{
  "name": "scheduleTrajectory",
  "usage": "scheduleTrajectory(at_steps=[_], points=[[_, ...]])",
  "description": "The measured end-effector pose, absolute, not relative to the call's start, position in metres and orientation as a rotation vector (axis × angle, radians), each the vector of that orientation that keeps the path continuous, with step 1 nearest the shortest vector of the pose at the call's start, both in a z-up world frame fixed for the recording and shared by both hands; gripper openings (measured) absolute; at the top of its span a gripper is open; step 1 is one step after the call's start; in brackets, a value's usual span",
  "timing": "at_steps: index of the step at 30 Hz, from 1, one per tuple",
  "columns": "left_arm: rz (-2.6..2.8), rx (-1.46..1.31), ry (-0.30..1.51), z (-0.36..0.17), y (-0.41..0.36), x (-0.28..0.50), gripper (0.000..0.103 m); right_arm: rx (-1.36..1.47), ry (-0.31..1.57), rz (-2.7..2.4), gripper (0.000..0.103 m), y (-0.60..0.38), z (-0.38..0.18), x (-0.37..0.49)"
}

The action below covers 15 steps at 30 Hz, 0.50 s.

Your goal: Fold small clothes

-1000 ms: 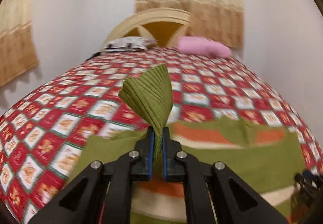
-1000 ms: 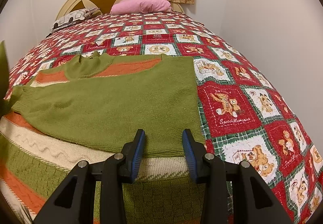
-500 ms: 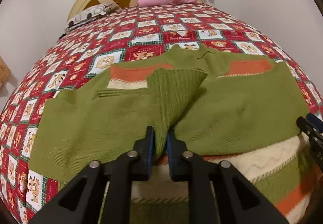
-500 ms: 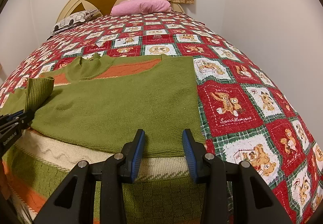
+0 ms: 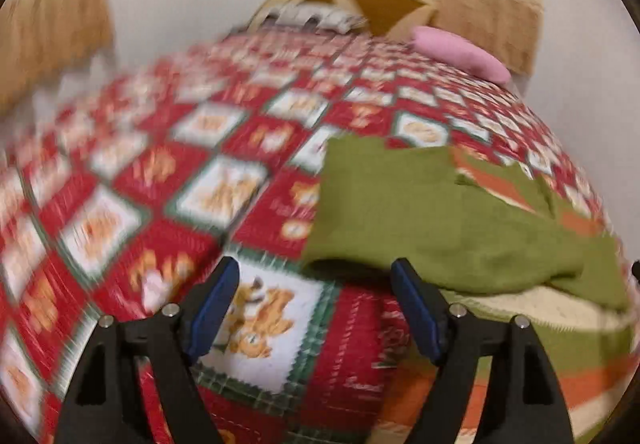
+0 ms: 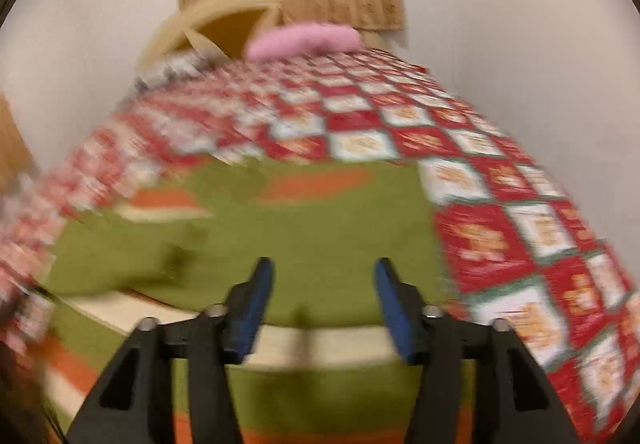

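A small green sweater (image 5: 432, 220) with orange and cream stripes lies flat on the bed, both sleeves folded in over its chest. In the right wrist view the sweater (image 6: 320, 228) fills the middle. My left gripper (image 5: 316, 296) is open and empty, over the quilt just left of the sweater's left edge. My right gripper (image 6: 324, 296) is open and empty above the sweater's lower half, over the cream stripe. Both views are blurred by motion.
The bed carries a red and white patchwork quilt (image 5: 160, 204) with bear prints. A pink pillow (image 6: 304, 40) and a patterned pillow (image 5: 316, 16) lie by the cream headboard (image 6: 212, 16). White walls stand close on the right; curtains hang behind.
My left gripper has let go of the sleeve cuff, which now lies folded across the sweater, opened wide and swung left. My right gripper has opened wider and lifted a little.
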<state>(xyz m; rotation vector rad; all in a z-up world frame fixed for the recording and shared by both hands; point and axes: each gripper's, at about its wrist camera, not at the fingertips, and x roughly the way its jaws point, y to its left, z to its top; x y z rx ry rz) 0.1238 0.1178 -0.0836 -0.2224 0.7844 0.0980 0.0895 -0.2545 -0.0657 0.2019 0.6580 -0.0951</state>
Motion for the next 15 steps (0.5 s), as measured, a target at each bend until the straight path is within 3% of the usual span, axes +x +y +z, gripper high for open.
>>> scheduleTrajectory(at_steps=[1, 5, 9, 11, 12, 14, 15], points=[[0.087, -0.275, 0.815, -0.092, 0.123, 0.127, 0.08, 0.228, 0.663, -0.046, 0.072, -0.245, -0.063, 0.095], [0.101, -0.281, 0.851, -0.1, 0.118, 0.13, 0.082, 0.205, 0.755, 0.053, 0.072, -0.195, -0.075, 0.137], [0.095, -0.243, 0.865, -0.102, 0.106, 0.131, 0.09, 0.117, 0.881, 0.052, 0.07, -0.151, -0.107, 0.18], [0.089, -0.238, 0.87, -0.102, 0.111, 0.135, 0.093, 0.079, 0.889, 0.062, 0.046, -0.139, -0.116, 0.184], [0.083, -0.233, 0.874, -0.102, 0.109, 0.135, 0.096, 0.04, 0.875, 0.055, 0.042, -0.132, -0.117, 0.184], [0.082, -0.227, 0.878, -0.103, 0.115, 0.138, 0.097, -0.025, 0.844, 0.028, 0.006, -0.126, -0.112, 0.182], [0.084, -0.221, 0.881, -0.103, 0.115, 0.139, 0.097, -0.035, 0.842, 0.035, 0.005, -0.124, -0.108, 0.182]])
